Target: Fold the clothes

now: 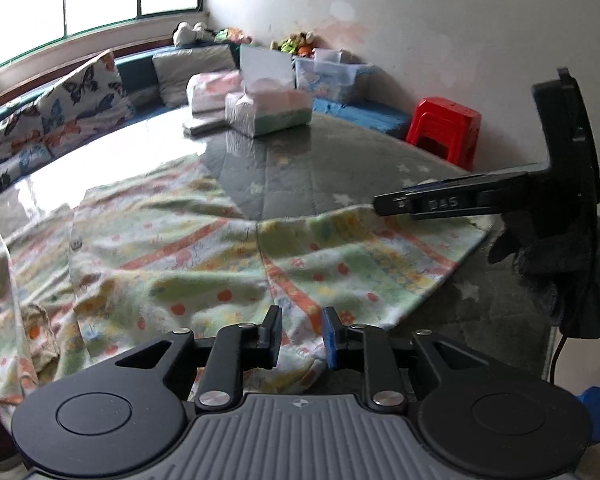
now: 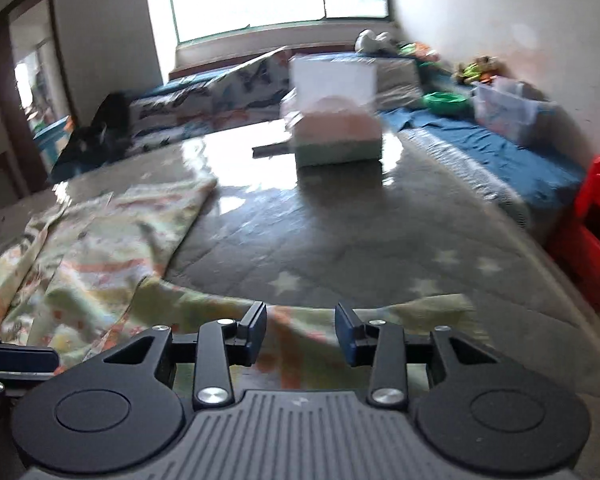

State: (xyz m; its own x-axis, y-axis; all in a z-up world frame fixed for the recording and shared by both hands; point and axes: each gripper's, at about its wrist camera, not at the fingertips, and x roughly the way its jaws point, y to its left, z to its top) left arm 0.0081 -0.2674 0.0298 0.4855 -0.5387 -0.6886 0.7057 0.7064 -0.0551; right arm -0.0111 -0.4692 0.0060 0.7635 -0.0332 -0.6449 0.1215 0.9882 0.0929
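A pastel garment (image 1: pixel 204 256) with green, orange and yellow print lies spread and wrinkled on the glossy grey star-patterned table (image 1: pixel 300 168). My left gripper (image 1: pixel 302 316) stands open over the garment's near hem, and the cloth shows through the gap without the pads pressing on it. In the left wrist view my right gripper (image 1: pixel 378 205) reaches in from the right over the cloth's far right corner, held by a dark-gloved hand (image 1: pixel 548 264). From its own camera the right gripper (image 2: pixel 300 312) is open above the garment's edge (image 2: pixel 100 264), which is blurred. The left gripper (image 2: pixel 20 356) shows at the left edge there.
Plastic-wrapped packs (image 1: pixel 268 112) and a white box (image 2: pixel 332 76) stand at the table's far side. A red stool (image 1: pixel 446 126) sits to the right. Blue-covered benches with butterfly cushions (image 1: pixel 80 96) and a clear storage bin (image 1: pixel 332 72) line the walls below the window.
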